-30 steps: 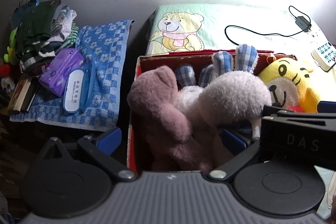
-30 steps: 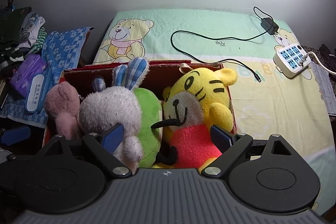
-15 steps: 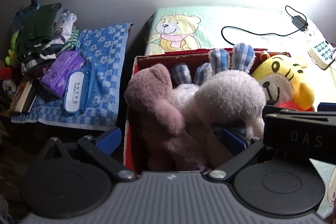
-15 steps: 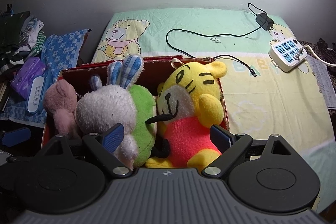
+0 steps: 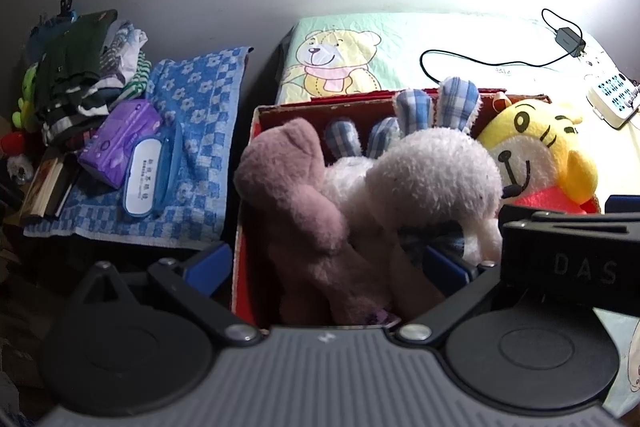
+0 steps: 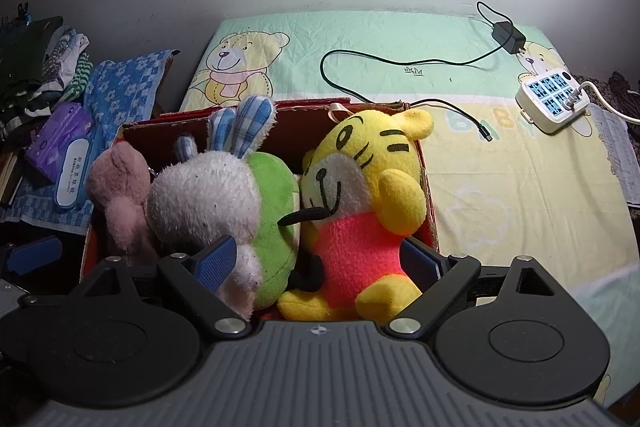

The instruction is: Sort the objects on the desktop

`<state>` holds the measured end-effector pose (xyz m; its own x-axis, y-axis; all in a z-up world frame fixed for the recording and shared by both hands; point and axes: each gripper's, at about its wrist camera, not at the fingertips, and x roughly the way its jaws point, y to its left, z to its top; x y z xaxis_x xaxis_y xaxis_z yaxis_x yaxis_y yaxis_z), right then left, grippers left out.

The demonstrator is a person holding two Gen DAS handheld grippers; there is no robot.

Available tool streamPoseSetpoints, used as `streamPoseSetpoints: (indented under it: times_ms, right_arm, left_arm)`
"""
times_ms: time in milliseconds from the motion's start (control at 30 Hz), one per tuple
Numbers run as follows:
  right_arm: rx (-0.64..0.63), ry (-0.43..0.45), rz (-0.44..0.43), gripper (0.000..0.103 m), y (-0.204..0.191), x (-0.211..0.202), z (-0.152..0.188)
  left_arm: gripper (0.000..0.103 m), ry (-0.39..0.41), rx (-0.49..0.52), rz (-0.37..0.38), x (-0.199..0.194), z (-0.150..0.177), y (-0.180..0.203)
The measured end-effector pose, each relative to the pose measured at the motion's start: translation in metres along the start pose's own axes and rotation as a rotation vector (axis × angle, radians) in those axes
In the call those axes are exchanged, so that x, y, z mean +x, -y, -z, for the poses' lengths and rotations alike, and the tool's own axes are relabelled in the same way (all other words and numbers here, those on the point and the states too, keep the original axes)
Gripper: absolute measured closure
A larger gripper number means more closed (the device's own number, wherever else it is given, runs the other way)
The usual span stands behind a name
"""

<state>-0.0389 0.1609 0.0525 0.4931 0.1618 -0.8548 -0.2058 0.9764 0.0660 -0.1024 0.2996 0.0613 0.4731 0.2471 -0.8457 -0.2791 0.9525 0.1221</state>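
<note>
1. Red cardboard box (image 6: 426, 195), centre of both views, holds four soft toys packed side by side: dusty-pink plush bear (image 5: 296, 187) at frame left, fluffy white plush rabbit w/ blue-check ears (image 6: 208, 195), green plush (image 6: 276, 195) wedged behind it, yellow plush tiger in an orange shirt (image 6: 360, 195) at frame right. Tight fit prob. keeps them upright.
2. Left gripper (image 5: 326, 263): jaws wide, blue pads either side of the bear's lower body, gripping nothing.
3. Right gripper (image 6: 316, 261): jaws wide, straddling rabbit's rump and tiger's body; no squeeze visible.
4. Upper right, white power strip (image 6: 552, 99) and black charger cable (image 6: 400, 63) lie loose on the bear-print sheet (image 6: 520, 187), likely unsorted.
5. Left edge: purple packet (image 5: 120, 143) and blue-white case (image 5: 144, 175) on a blue checked towel (image 5: 200, 107), apart from the box.
</note>
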Motion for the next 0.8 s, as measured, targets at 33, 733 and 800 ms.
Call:
streamPoseSetpoints:
  times_ms: [33, 733, 800]
  right_arm:
    - [-0.001, -0.001, 0.001, 0.012, -0.001, 0.0, 0.0]
    - [-0.001, -0.009, -0.014, 0.012, -0.003, 0.002, 0.002]
    - [0.007, -0.006, -0.015, 0.012, -0.002, 0.001, 0.003]
  left_arm:
    - [0.001, -0.002, -0.003, 0.003, 0.001, 0.0, -0.001]
    - [0.001, -0.011, -0.008, 0.029, 0.011, 0.003, 0.001]
    - [0.001, -0.009, -0.002, 0.023, 0.011, 0.004, 0.003]
